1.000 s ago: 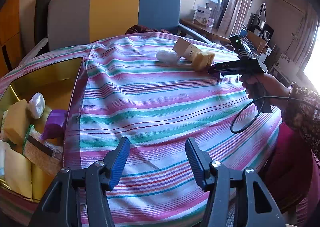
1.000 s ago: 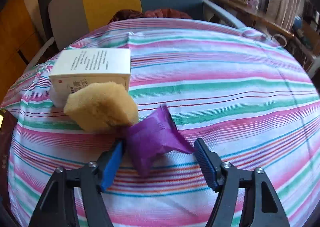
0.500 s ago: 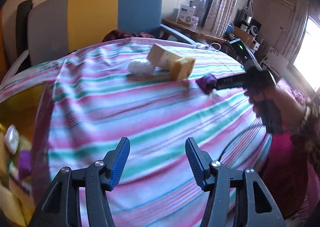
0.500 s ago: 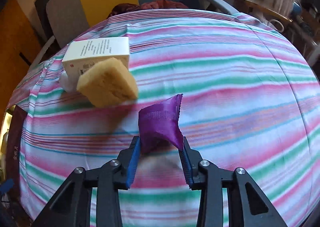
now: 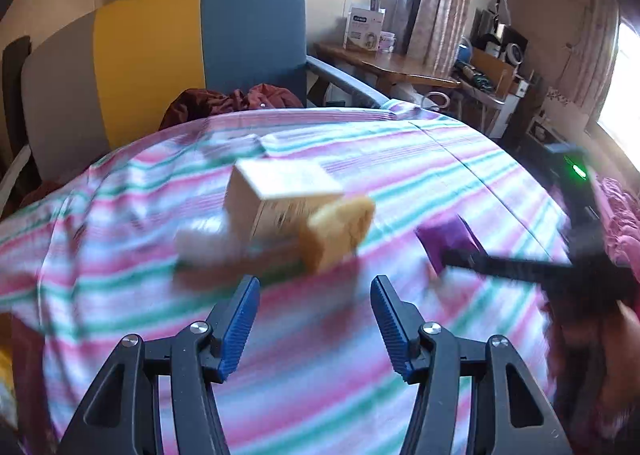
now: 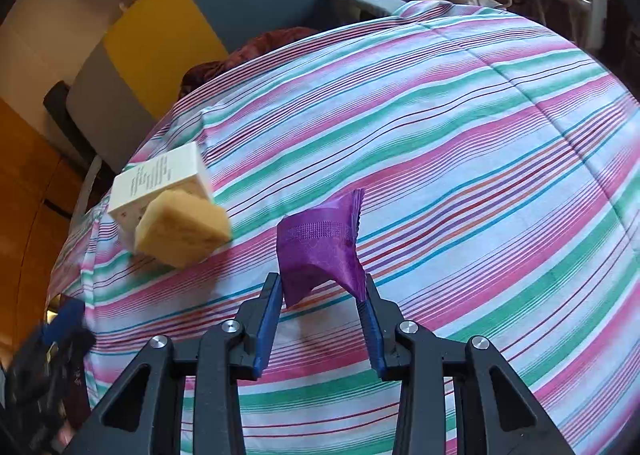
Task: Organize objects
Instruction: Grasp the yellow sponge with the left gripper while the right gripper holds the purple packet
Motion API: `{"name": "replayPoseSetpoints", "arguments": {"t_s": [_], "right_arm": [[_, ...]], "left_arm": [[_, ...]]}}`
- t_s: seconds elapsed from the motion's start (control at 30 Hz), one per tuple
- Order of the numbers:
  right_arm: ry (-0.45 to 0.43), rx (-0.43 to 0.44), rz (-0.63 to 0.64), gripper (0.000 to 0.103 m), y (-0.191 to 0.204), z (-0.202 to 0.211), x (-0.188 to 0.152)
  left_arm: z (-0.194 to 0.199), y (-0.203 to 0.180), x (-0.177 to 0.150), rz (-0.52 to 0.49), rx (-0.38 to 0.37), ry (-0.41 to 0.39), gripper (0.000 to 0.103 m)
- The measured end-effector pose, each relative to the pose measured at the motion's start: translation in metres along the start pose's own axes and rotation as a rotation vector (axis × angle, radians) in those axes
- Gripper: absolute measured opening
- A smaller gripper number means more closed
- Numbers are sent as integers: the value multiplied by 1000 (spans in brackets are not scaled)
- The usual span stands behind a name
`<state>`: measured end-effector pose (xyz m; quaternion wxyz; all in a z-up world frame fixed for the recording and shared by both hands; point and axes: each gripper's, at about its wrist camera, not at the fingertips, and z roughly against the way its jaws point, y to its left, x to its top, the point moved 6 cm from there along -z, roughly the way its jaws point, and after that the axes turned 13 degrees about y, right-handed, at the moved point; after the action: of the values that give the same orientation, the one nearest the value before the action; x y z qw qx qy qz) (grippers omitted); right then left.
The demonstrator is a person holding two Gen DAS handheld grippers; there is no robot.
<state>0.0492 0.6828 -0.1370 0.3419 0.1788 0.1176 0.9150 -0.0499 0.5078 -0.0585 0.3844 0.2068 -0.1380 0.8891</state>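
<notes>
On the striped tabletop (image 6: 460,127), going from left to right in the right wrist view, a white box (image 6: 160,183) lies near the far left edge with a yellow sponge (image 6: 180,233) leaning against its near side. Well to the right of those, the purple packet (image 6: 320,251) stands upright between the blue pads of the right gripper (image 6: 320,295). Its jaws are narrow and pressed on the packet's lower end from both sides, so the packet is lifted clear of the cloth with its serrated top pointing away.

In the left wrist view, which is smeared by motion, a pale lump (image 5: 200,245) sits left of the box (image 5: 276,195), the sponge (image 5: 340,231) is at the box's right, and the packet (image 5: 448,243) shows further right at the tip of the right gripper. The left gripper (image 5: 316,303) hovers with jaws wide and nothing between them; box and sponge lie just beyond its tips.

A second ago the right jaws stood wide with the packet lying slumped on the cloth against the sponge; now they grip it and it has come away from the sponge. The left gripper then faced a yellow bin of sorted things at its left, which has slid out of its view, and the box and sponge now loom much closer.
</notes>
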Motion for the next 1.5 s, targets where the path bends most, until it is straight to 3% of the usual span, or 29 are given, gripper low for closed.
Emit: {"name": "replayPoseSetpoints", "arguments": {"t_s": [0.2,0.3,0.43,0.63,0.77,0.9,1.0,1.07,1.13,1.23,1.4,1.5], "right_arm": [[-17,30,-13,38,-3,3,8],[-19,38,-17,38,-3,4,9],[-31,38,-7,38,0,6,11],[-47,33,-10,38,0,10,10],[-52,34,-20,38,-1,11,10],[-58,37,-34,38,-5,11,13],[-59,38,-45,38,-11,13,13],[-62,41,-52,38,-13,13,15],[-63,41,-61,38,-15,13,16],[-71,54,-71,38,-19,18,14],[-81,58,-64,38,-13,19,14],[-83,62,-64,38,-12,20,13]], "left_arm": [[-38,-4,40,-18,99,27,58],[-53,7,32,14,93,73,58],[-65,25,-3,12,118,136,58],[-41,26,-37,61,-32,68,58],[-15,8,-15,53,-70,-31,60],[-6,-4,28,68,-9,-86,64],[-18,-2,45,78,52,-67,64],[-33,4,46,76,102,-13,64],[-38,7,34,53,124,8,64],[-34,5,6,18,35,7,67],[-24,1,-43,-4,-11,32,66],[-14,-6,-57,-1,-41,9,66]]}}
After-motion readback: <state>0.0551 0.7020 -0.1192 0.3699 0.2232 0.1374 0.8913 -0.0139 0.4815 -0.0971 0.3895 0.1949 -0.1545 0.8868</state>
